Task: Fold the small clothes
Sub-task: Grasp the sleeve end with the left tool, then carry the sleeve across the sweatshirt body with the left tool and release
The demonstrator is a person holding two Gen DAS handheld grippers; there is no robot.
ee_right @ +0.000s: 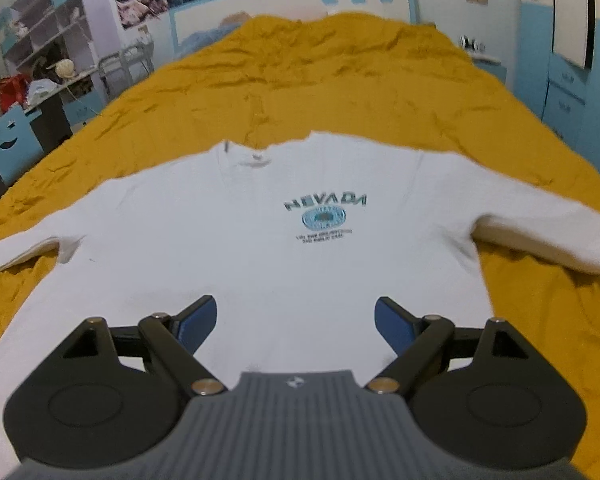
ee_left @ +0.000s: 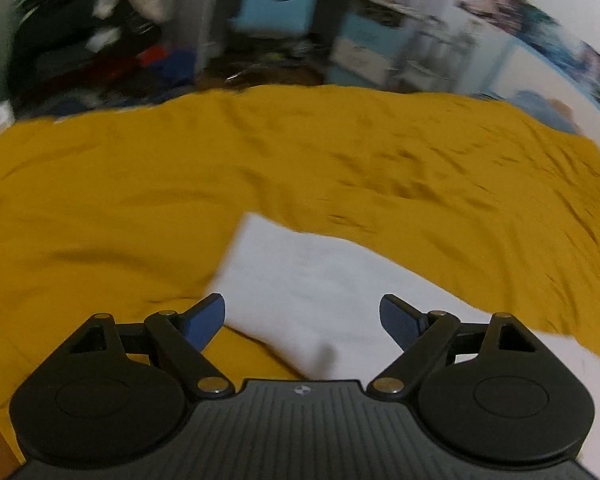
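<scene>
- My right gripper [ee_right: 295, 322]: jaws spread wide, nothing between them. The blue pads [ee_right: 198, 322] hang over the lower body of the shirt; I cannot tell whether they touch the cloth.
- My left gripper [ee_left: 302, 322]: jaws equally wide apart, nothing held. It sits over one sleeve of the shirt, the left pad above the bedspread just beside the sleeve edge, the right pad above white cloth. Contact cannot be judged; this view is motion-blurred.
- Shirt [ee_right: 260, 248]: white, long-sleeved, lying flat and face up on the bedspread, hem toward my right gripper, neckline away. Both sleeves are stretched out to the sides. The chest print [ee_right: 326, 216] reads "NEVADA" above a round blue emblem with two lines of small text I cannot read.
- In the left view only a sleeve [ee_left: 300, 276] of the shirt shows, running diagonally from its squared cuff end, farther away, back under the gripper toward the lower right.
- Bedspread [ee_right: 340, 80]: mustard yellow, wrinkled, covering the whole bed around and beyond the shirt.
- Far end, right view: a white headboard [ee_right: 292, 4] with blue trim and blue apple shapes on it.
- Left of the bed, right view: a blue chair [ee_right: 12, 140] with a smiling face cut-out, and white shelves [ee_right: 44, 20] against the wall.
- Right of the bed: blue cabinet fronts [ee_right: 568, 92].
</scene>
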